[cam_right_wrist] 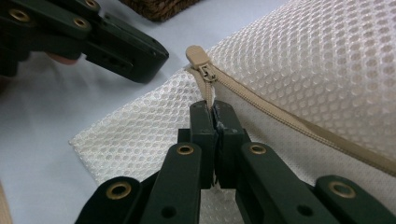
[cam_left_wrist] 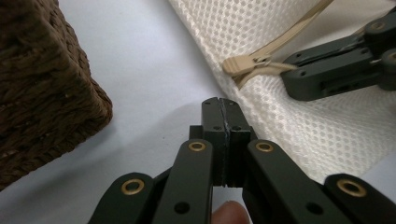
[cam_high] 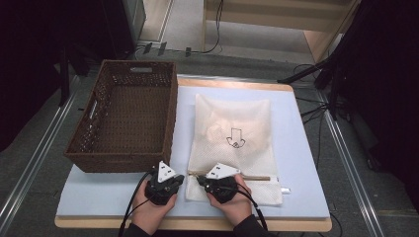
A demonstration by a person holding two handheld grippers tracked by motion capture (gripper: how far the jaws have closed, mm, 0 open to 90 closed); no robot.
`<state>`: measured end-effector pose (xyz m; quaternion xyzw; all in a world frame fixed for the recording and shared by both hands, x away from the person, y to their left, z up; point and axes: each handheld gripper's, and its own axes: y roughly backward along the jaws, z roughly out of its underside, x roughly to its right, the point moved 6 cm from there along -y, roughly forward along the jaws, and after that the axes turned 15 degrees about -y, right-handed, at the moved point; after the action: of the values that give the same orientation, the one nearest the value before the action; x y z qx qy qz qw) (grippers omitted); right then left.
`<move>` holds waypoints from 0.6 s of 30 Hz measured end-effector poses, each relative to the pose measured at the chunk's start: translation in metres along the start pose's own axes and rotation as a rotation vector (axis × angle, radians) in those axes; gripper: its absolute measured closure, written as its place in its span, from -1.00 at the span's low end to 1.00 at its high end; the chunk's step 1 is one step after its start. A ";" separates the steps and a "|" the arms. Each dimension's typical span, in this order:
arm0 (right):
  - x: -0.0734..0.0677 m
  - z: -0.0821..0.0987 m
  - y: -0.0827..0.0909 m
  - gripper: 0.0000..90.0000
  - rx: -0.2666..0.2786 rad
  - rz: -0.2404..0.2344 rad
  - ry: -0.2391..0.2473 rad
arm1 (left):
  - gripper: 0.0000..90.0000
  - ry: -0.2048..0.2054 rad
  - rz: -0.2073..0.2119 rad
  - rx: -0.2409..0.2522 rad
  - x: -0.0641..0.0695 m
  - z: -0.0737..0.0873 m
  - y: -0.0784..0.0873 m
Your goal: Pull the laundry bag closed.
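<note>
The right tool (cam_right_wrist: pixel 214 114) is clenched, its jaws pinching the tan pull tab just below the zipper slider (cam_right_wrist: pixel 200 58) at the near left corner of the white mesh bag (cam_high: pixel 232 133). The left tool (cam_left_wrist: pixel 225 109) is also clenched, on nothing, its tip resting on the blue table (cam_high: pixel 99 192) right beside the bag's edge, with the brown basket (cam_high: pixel 126 118) just beyond it to its left. Judging from this, the step in hand is working the zipper. The next move likely calls for the left tool to pin the mesh corner while the right draws the slider along the tan track away from that corner.
</note>
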<state>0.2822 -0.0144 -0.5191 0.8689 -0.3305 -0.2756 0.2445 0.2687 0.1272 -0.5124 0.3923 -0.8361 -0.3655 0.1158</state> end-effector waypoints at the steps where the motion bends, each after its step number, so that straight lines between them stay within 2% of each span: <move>1: 0.000 0.000 0.000 0.98 0.000 0.000 0.000 | 1.00 0.003 -0.002 -0.001 0.000 0.000 0.000; 2: 0.000 -0.002 0.005 0.98 0.033 -0.024 -0.016 | 1.00 0.008 -0.006 0.003 0.000 -0.001 -0.001; 4: 0.000 -0.003 0.007 0.98 0.044 -0.030 -0.023 | 1.00 0.004 -0.028 0.001 0.001 -0.003 -0.003; 9: -0.002 -0.009 0.023 0.98 0.097 -0.077 -0.034 | 1.00 -0.013 -0.038 0.007 0.004 -0.010 -0.009; 13: 0.000 -0.008 0.026 0.98 0.099 -0.095 -0.056 | 1.00 -0.010 -0.056 0.029 0.003 -0.020 -0.007; 15: 0.001 -0.008 0.027 0.98 0.101 -0.100 -0.057 | 1.00 -0.031 -0.076 0.044 0.005 -0.026 -0.005; 18: 0.001 -0.006 0.028 0.98 0.098 -0.100 -0.052 | 1.00 -0.038 -0.067 0.058 0.010 -0.032 -0.005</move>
<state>0.2747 -0.0320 -0.4978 0.8878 -0.3062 -0.2935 0.1789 0.2808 0.1008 -0.4945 0.4162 -0.8349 -0.3521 0.0763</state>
